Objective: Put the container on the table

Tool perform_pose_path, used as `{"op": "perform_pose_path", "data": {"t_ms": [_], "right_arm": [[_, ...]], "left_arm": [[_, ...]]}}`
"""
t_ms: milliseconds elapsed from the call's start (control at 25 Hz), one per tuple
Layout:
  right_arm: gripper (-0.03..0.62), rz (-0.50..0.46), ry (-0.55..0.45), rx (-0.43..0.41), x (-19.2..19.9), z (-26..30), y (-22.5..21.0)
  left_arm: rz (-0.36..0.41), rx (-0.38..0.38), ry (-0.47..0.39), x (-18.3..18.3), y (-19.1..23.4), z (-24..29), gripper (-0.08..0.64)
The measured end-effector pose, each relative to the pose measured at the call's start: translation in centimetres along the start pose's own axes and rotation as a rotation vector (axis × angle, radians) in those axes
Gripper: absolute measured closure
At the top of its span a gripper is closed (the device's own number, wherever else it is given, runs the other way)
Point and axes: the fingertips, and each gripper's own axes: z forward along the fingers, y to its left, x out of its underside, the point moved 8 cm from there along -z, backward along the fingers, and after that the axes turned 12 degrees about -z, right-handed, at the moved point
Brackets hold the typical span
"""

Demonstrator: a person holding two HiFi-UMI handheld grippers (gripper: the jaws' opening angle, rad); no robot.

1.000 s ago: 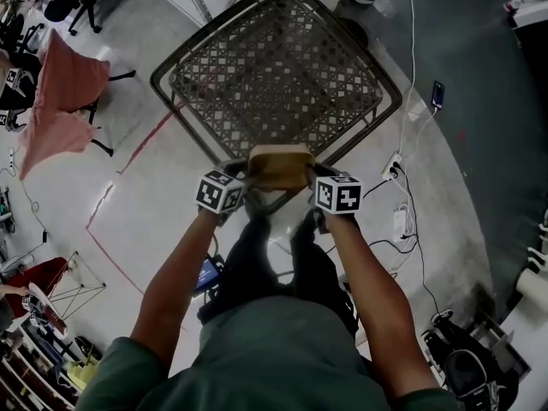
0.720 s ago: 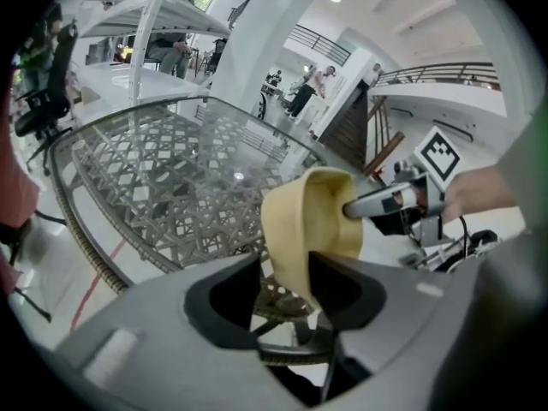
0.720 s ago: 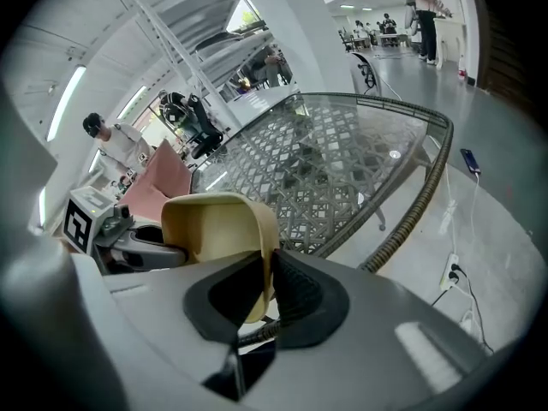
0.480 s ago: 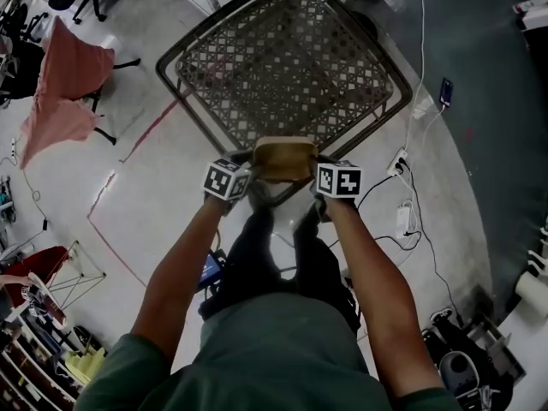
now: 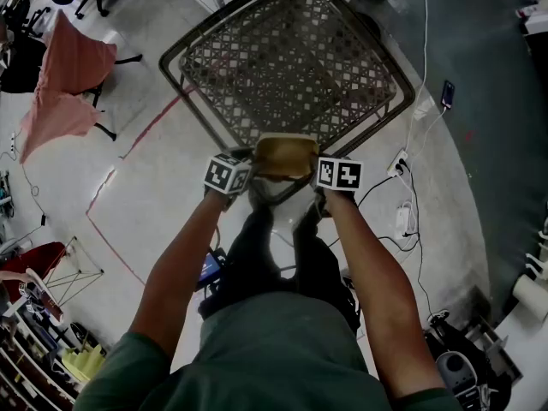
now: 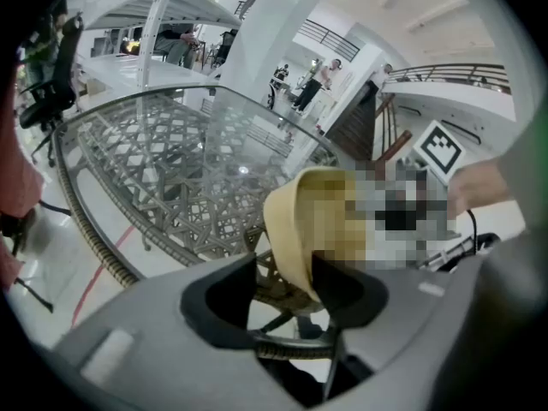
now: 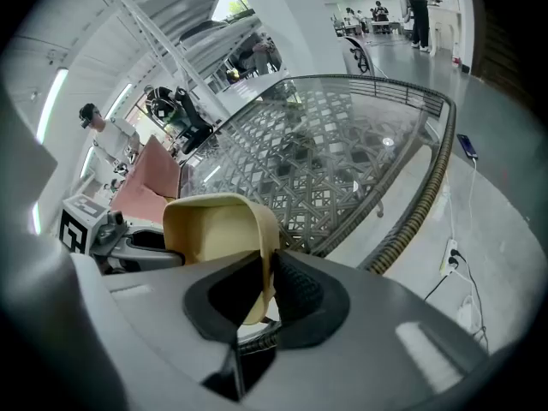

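Note:
A tan open-topped container (image 5: 284,155) hangs between my two grippers over the near corner of the glass-topped wicker table (image 5: 171,68). My left gripper (image 5: 250,164) has the container's left rim (image 6: 295,221) between its jaws, which are opening. The wall lies against the right pad, with a gap to the left pad. My right gripper (image 5: 316,166) is shut on the right rim (image 7: 214,225), and the wall is pinched between both pads (image 7: 291,285). Whether the container's base touches the table (image 7: 342,144) is hidden.
A pink cloth (image 5: 64,92) drapes a chair to the table's left. Cables, a power strip (image 5: 396,166) and a phone (image 5: 447,94) lie on the floor to the right. The person's legs stand right below the grippers. People stand far off.
Both grippers and the container have sunk a little toward the table's near corner. The left jaws now stand slightly wider.

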Motion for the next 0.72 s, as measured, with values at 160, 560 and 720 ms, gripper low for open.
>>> {"op": "perform_pose_path", "data": {"t_ms": [160,560,720], "right_arm": [[0.545,0.029,-0.002,-0.002,-0.1,0.1,0.0],[0.506,0.114,-0.018,-0.033,0.1,-0.7,-0.2],[0.491,0.092,-0.023,-0.023,0.3,-1.7,0.0]], "left_arm": [[0.001,-0.016,0.0,0.0,0.4,-0.1,0.346],[-0.024,-0.045,-0.008,0.5,1.2,-1.8,0.295],[-0.026,-0.041,-0.019,0.8,0.9,-2.8,0.279]]}}
